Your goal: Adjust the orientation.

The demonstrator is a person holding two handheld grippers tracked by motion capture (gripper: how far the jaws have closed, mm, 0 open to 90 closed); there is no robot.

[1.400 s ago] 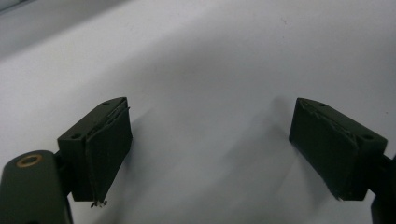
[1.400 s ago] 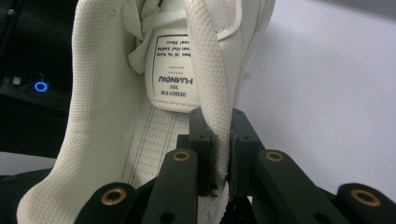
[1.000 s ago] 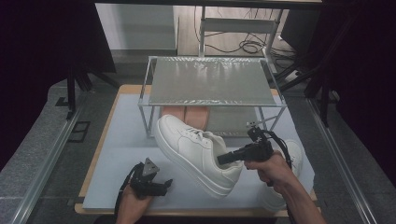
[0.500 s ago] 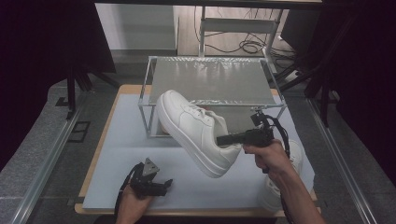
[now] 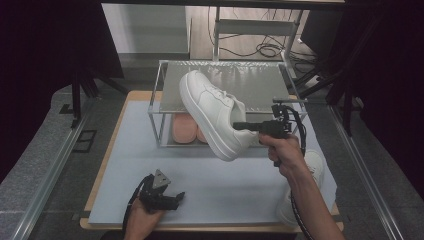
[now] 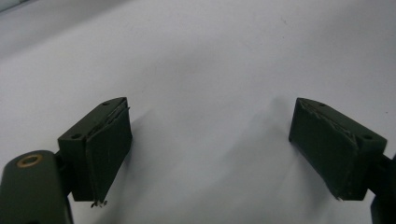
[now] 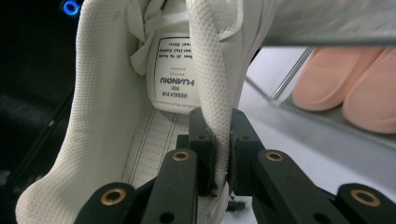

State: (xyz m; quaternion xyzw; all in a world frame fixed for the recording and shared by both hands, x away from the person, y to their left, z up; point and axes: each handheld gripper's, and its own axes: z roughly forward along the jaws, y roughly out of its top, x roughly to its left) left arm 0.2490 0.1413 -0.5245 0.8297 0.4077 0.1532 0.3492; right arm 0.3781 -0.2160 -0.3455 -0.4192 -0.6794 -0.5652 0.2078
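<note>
Now: Sneaker Hangs Toe-First Over the Rack's Top Shelf

Down at the left, near the table's front edge, the left gripper (image 5: 176, 196) rests low over the pale mat (image 5: 125, 150), its jaws spread wide with nothing between them; in its own view the two pads (image 6: 107, 144) stand well apart above bare mat.

Toward the middle, the white sneaker (image 5: 210, 112) is in the air, tilted, its long axis running from the toe up at the back left, over the front-left part of the wire rack's top shelf (image 5: 260, 85), down to the heel at the right. Pink slippers (image 5: 187, 129) sit on the lower shelf beneath it.

At the right, the right gripper (image 5: 239, 126) holds that heel, jaws nearly closed on the padded collar (image 7: 212, 93). So the shoe lies ahead and left of the gripping hand, and setting it down likely means carrying it farther back over the shelf and levelling the sole. A second white sneaker (image 5: 312, 167) lies on the mat beside the right forearm.
</note>
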